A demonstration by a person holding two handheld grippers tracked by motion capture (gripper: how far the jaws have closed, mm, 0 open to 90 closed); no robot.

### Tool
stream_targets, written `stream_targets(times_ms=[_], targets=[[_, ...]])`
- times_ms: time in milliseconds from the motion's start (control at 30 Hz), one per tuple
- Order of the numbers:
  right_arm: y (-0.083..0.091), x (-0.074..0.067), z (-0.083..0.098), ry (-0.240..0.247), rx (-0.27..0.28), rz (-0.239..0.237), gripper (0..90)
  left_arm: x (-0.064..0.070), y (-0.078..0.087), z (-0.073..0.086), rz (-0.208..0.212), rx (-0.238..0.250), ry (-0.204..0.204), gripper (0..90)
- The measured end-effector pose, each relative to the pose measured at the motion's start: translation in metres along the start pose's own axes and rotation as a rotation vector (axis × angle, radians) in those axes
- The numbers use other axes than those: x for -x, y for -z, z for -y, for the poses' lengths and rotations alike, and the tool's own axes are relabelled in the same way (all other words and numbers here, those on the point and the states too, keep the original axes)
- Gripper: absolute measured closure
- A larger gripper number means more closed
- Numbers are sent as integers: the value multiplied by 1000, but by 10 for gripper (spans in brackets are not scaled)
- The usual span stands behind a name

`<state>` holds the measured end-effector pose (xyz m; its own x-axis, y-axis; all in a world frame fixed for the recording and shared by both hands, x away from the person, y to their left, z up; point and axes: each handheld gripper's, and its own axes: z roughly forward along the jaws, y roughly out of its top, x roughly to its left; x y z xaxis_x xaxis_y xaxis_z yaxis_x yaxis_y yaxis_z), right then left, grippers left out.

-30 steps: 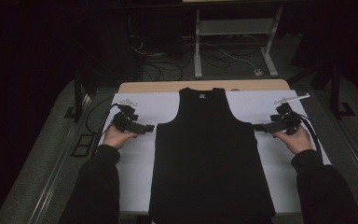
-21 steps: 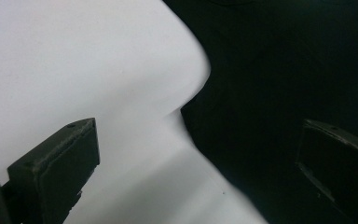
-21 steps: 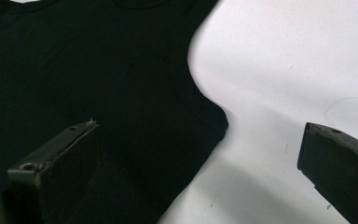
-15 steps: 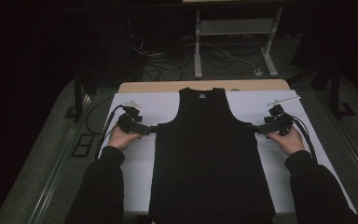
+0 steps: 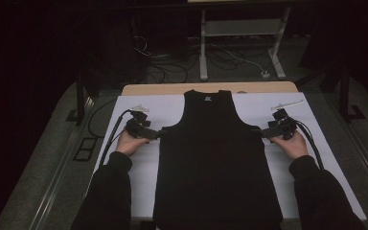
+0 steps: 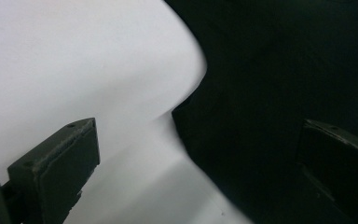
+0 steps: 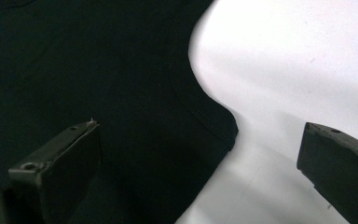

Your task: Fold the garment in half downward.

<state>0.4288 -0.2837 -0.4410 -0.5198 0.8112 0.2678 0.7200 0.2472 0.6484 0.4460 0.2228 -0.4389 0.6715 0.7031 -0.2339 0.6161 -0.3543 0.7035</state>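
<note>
Rectangular table with a pale wooden top (image 5: 268,87), its far edge left bare. A white sheet covering (image 5: 134,187) lies flat over the rest of the top. A black sleeveless fabric vest (image 5: 215,163) lies spread flat on the covering, along its middle, neckline toward the far edge, hem at the near edge. The white covering stays bare on either side of the vest.

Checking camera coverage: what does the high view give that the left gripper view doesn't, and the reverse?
High view: the whole black tank top flat on the white sheet, both hands, the right tongs at its other armpit, cables and a stand behind the table. Left gripper view: the left tongs open, straddling the armpit corner. Both: top, sheet, left tongs.
</note>
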Motion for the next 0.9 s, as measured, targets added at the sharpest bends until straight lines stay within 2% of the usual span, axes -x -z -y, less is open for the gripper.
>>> stream_targets(times_ms=[200, 400, 500, 567, 733, 800, 900], targets=[[-3, 1, 1, -4, -5, 17, 13, 0, -8, 2, 10, -27, 23, 0], [-4, 7, 1, -21, 1, 2, 119, 0, -7, 1, -2, -18, 22, 17], [-5, 8, 1, -23, 11, 5, 153, -1, -7, 1, 2, 2, 34, 72], [-6, 8, 1, -21, 14, 15, 198, -1, -8, 1, -6, -4, 24, 134], [-8, 6, 1, -21, 4, 29, 284, 0, -9, 2, -7, -7, 18, 190], [-9, 5, 1, -16, 5, 34, 333, 1, -9, 2, -27, -8, 8, 244], [-9, 5, 1, -9, 8, 33, 403, 2, -10, 1, -32, 4, 13, 347]])
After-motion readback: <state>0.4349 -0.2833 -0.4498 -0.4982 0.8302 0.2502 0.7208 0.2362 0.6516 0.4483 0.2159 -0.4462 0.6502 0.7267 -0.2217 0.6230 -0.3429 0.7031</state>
